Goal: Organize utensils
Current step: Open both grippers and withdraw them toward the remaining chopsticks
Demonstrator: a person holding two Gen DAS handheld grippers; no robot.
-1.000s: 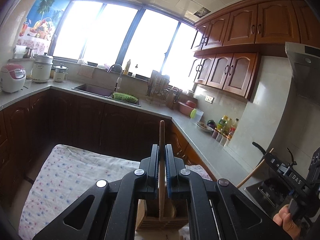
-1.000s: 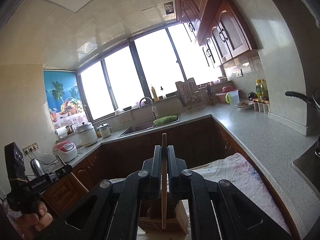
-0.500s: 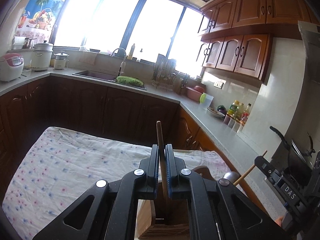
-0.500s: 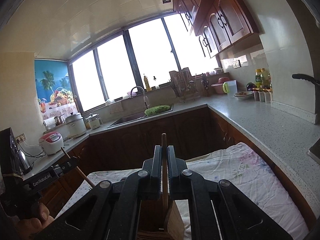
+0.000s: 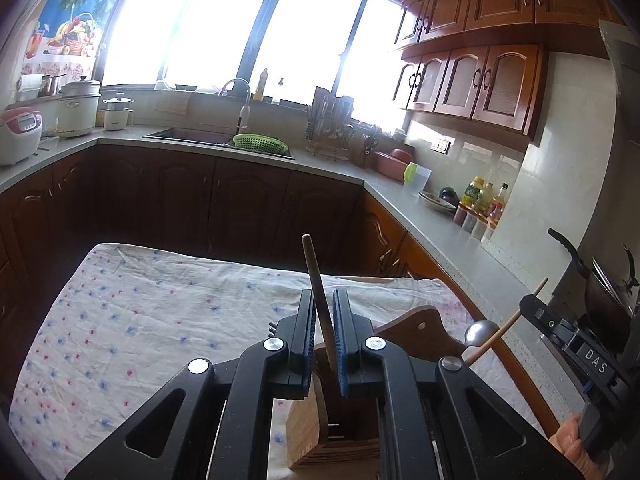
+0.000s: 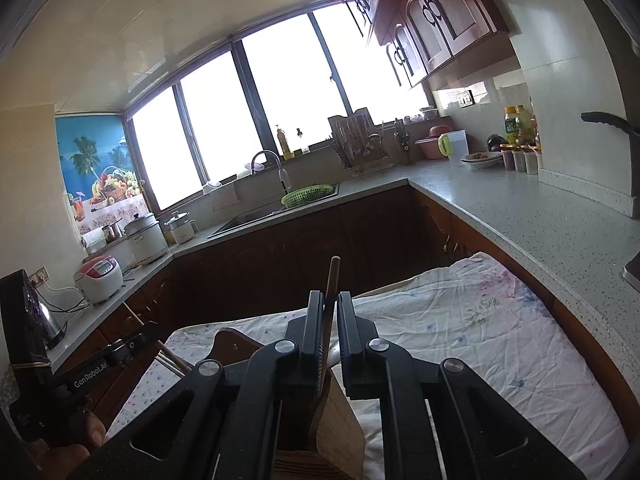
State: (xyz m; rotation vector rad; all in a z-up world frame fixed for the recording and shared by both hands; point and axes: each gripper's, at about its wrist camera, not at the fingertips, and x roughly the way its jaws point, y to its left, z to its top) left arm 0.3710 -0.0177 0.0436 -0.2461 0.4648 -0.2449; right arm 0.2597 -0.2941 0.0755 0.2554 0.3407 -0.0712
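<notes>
My left gripper [image 5: 323, 296] hangs over a wooden utensil holder [image 5: 308, 436]. Its jaws are opening, and a wooden utensil handle [image 5: 310, 256] stands loosely between them, leaning left, its lower end down in the holder. My right gripper [image 6: 330, 298] is over the same holder [image 6: 336, 420], also opening. A second wooden handle [image 6: 334, 272] rests against its left pad, with a gap on the other side. In each wrist view the other gripper shows at the frame's edge, held by a hand.
The holder stands on a flowered cloth [image 5: 140, 312] over a table. A wooden board with a hole [image 5: 420, 328] and a metal spoon [image 5: 480, 330] rise beside it. Counters, a sink [image 5: 192, 136] and dark cabinets ring the table. A pan handle [image 5: 568, 248] sticks out at right.
Both grippers came down onto the holder with their utensils. Their jaws, shut on the handles before, now stand slightly apart, and the handles lean loose between them.
</notes>
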